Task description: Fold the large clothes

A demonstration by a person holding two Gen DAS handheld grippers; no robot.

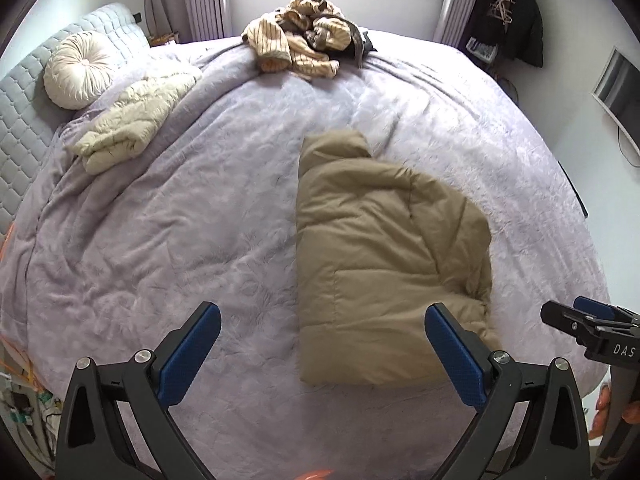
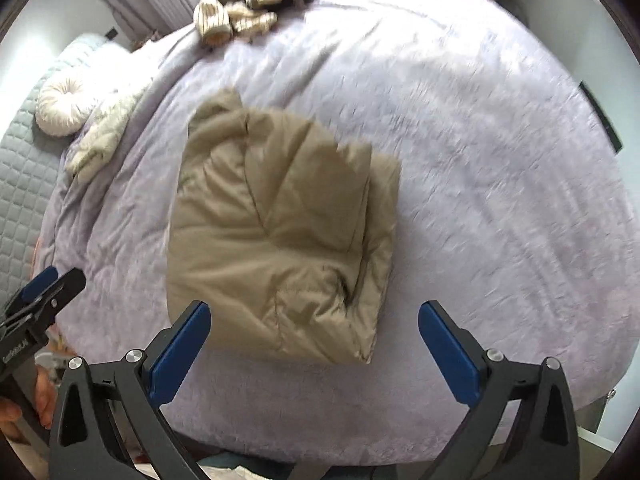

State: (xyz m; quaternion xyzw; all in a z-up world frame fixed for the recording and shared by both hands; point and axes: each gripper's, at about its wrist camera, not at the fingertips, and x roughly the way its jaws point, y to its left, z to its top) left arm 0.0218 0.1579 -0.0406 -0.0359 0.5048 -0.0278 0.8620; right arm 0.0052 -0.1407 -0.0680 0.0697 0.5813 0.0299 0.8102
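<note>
A tan puffer jacket (image 1: 380,264) lies folded into a thick block on the lilac bedcover (image 1: 200,220), near the bed's front edge. It also shows in the right wrist view (image 2: 280,232). My left gripper (image 1: 324,344) is open and empty, held above the bed just left of the jacket's near corner. My right gripper (image 2: 314,340) is open and empty, held above the jacket's near edge. The right gripper's tip (image 1: 576,316) shows at the far right of the left wrist view. The left gripper's tip (image 2: 52,284) shows at the left of the right wrist view.
A folded cream quilted garment (image 1: 132,128) lies by a round cream cushion (image 1: 76,68) and the grey headboard (image 1: 24,120). A heap of striped cream clothes (image 1: 304,36) sits at the bed's far edge under the window. Dark coats (image 1: 508,12) hang at the right wall.
</note>
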